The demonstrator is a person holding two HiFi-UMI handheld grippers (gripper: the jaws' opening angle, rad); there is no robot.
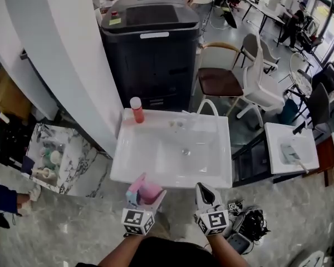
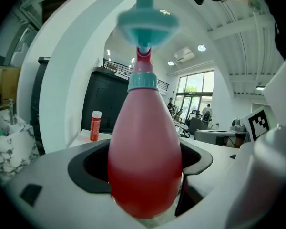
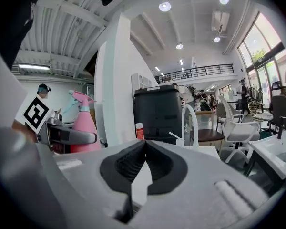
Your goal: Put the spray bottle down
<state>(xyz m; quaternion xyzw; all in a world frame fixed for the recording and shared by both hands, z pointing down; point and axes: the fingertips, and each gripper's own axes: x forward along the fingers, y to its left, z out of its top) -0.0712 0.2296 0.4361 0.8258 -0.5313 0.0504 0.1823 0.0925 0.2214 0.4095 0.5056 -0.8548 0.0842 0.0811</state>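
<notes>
— So, working down from the biggest thing, what stands around the grippers?

— A white curved wall [image 1: 72, 54] runs along the left. A black cabinet [image 1: 150, 54] stands behind a white sink [image 1: 134, 168], and a brown-seated chair [image 1: 220, 82] sits to the cabinet's right. Grey stone floor lies under the person.

— And the left gripper [image 2: 144, 194]?

— Its jaws are clamped on the belly of the pink spray bottle [image 2: 144, 142], one dark pad on each side. The bottle stands upright between them, teal collar and teal trigger head on top.

— Where is the bottle against the sink?

— In the head view it hangs at the sink's near edge, left of centre. Whether its base touches the rim I cannot tell.

— The right gripper [image 3: 144, 147]?

— Jaws drawn together, tips meeting, nothing between them. It sits just beside the left one, also at the near edge.

— What room is there on the sink?

— The left deck is bare white up to its front and left edges. The bowl dips in the middle. A small red bottle [image 1: 137, 110] stands at the back left corner, well apart from the spray bottle, and a white faucet [image 1: 207, 105] arches at the back right.
</notes>
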